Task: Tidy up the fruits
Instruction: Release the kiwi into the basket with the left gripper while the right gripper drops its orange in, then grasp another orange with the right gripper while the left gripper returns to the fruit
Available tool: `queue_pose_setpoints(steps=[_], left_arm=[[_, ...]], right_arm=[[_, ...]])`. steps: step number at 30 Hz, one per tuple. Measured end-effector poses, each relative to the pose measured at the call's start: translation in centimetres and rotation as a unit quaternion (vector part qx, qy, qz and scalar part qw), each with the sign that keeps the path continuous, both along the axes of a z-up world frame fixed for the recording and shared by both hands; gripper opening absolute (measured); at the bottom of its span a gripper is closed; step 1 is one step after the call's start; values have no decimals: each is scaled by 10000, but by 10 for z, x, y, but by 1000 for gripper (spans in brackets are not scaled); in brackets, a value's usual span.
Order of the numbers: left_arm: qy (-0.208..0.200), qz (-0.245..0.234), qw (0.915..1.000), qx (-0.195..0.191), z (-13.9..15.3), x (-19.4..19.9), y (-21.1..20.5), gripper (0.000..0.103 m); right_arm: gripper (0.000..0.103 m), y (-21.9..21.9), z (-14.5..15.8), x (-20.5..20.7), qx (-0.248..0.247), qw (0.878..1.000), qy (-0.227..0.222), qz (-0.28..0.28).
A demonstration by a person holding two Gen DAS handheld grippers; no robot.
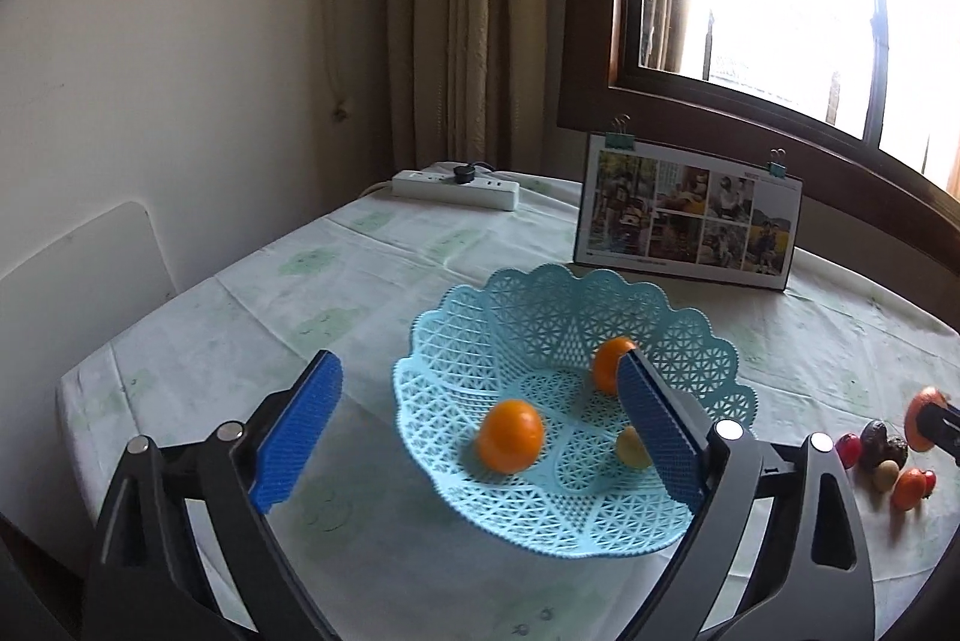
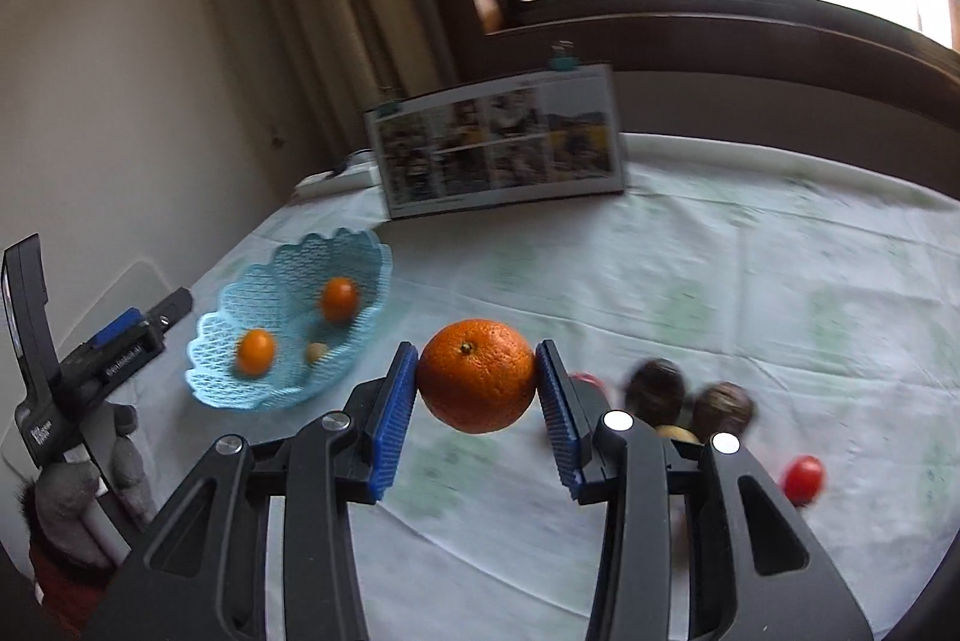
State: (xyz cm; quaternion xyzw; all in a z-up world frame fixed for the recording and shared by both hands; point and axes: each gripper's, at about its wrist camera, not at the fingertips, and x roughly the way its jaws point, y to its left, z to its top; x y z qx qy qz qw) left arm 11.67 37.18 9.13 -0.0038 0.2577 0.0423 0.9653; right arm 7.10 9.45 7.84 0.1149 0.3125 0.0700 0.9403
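Note:
A light blue lattice basket point(image 1: 690, 341) point(image 2: 288, 257) sits on the table and holds two small orange fruits point(image 1: 510, 436) point(image 1: 609, 362) and a small yellowish fruit point(image 1: 630, 449). My left gripper point(image 1: 480, 401) stands open over the basket's near side, with nothing between its fingers. My right gripper point(image 2: 477, 371) is shut on a large orange point(image 2: 477, 376), held above the tablecloth to the right of the basket. Behind its right finger lie two dark brown fruits point(image 2: 657, 383) point(image 2: 723, 407) and a red cherry tomato point(image 2: 803, 478).
A photo calendar point(image 1: 687, 212) point(image 2: 498, 143) stands at the back, near the window. A white power strip point(image 1: 456, 188) lies at the far left corner. A white chair back point(image 1: 78, 275) is beside the table's left edge. A gloved hand point(image 2: 78, 491) holds the left gripper.

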Motion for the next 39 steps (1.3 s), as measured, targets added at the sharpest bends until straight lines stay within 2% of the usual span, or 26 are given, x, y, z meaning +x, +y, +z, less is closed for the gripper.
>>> queue_pose_setpoints(steps=[10, 20, 22, 30, 39], left_arm=[[-27, 130, 9999, 44, -4, -9, 23, 95], [0, 278, 9996, -49, -9, -9, 40, 95], [15, 246, 9997, -64, -9, -8, 40, 96], [-32, 167, 9998, -86, -7, -8, 34, 97], [-86, -82, 9999, 1, -3, -10, 8, 97]], right_arm=[[41, 85, 1, 36, -2, 9964, 50, 852], [43, 128, -11, 56, -33, 9930, 226, 1158], [52, 129, -11, 56, -52, 9932, 194, 1148], [52, 106, -15, 44, 1, 9959, 217, 879], [52, 60, -22, 22, 172, 9986, 312, 402]])
